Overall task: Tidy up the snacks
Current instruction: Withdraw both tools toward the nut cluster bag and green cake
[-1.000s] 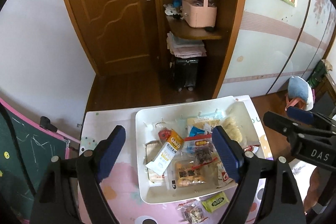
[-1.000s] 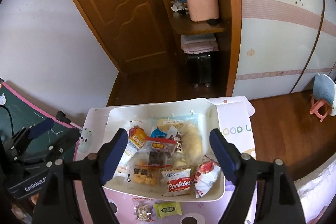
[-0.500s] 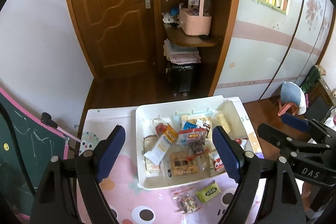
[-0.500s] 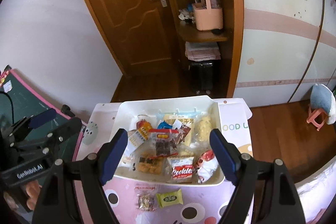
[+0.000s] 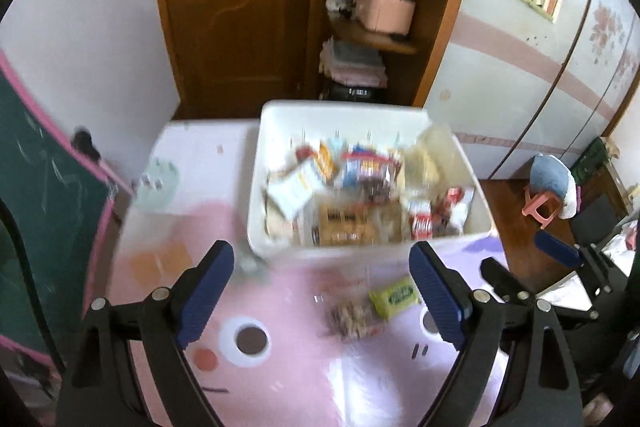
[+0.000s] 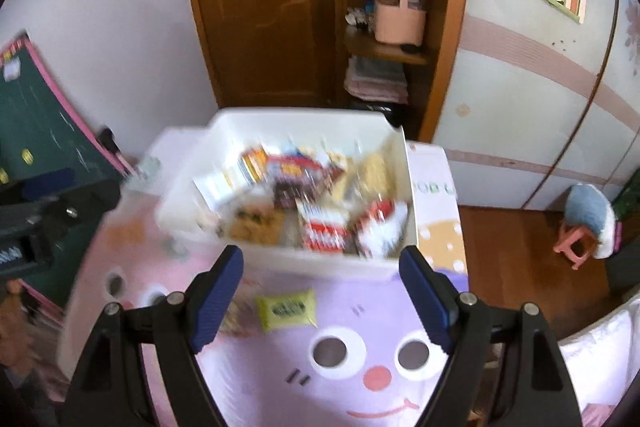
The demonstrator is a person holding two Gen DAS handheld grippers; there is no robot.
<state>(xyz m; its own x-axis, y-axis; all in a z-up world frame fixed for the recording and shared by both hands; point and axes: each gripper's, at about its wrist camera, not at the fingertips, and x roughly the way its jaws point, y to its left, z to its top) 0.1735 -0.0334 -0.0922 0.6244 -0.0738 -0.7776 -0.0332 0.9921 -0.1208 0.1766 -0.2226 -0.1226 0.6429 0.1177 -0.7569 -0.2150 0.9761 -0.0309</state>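
With both grippers empty, left gripper (image 5: 320,291) just widened, right gripper (image 6: 322,297) agape, I aim at the loose yellow packet (image 6: 286,308) lying outside the full white bin (image 5: 276,247).

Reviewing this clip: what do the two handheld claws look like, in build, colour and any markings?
Both match: the left claw and right claw have black plastic frames with triangular cut-outs and silver screw heads, and two fingers faced with ribbed dark-blue pads. White lettering on the left claw's side, seen from the right wrist, is blurred. No cables or sleeves show.
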